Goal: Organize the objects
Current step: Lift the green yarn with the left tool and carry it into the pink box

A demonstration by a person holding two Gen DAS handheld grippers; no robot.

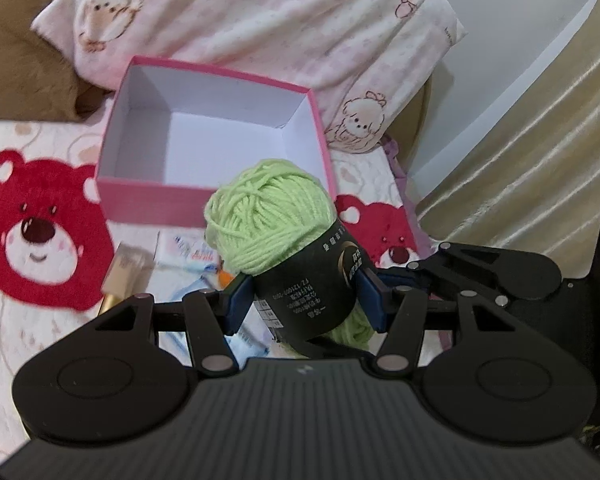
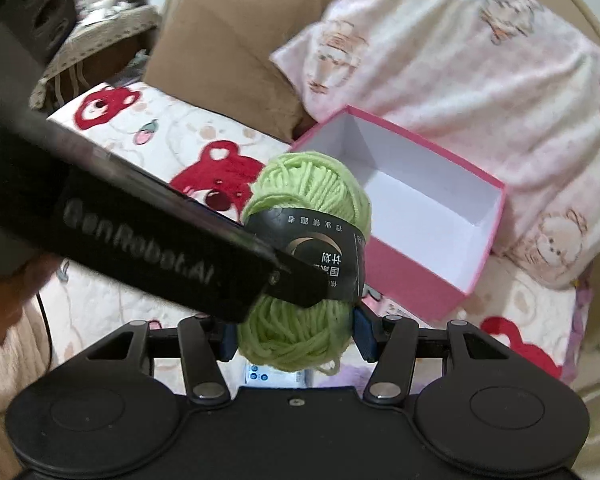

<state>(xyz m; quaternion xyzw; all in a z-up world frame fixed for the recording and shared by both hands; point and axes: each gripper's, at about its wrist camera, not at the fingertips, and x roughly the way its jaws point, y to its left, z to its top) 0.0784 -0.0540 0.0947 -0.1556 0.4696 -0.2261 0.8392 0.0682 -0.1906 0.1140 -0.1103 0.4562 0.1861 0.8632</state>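
A ball of light green yarn (image 1: 268, 216) with a black paper band hangs in the air in front of an open pink box (image 1: 156, 204) with a white inside. My left gripper (image 1: 306, 300) is shut on the yarn, its blue pads pressing the black band from both sides. In the right wrist view the same yarn (image 2: 312, 188) is held lower down by my right gripper (image 2: 296, 338), whose pads squeeze the green end below the band. The left gripper's black body (image 2: 160, 248) crosses in from the left. The pink box (image 2: 412, 280) lies just behind the yarn.
The bed sheet (image 1: 40, 232) has red bear prints. A pink cartoon pillow (image 1: 260, 20) and a brown pillow (image 2: 220, 48) lean behind the box. Small packets (image 1: 188, 252) and a gold tube (image 1: 120, 276) lie below the yarn. A cream curtain (image 1: 540, 140) hangs on the right.
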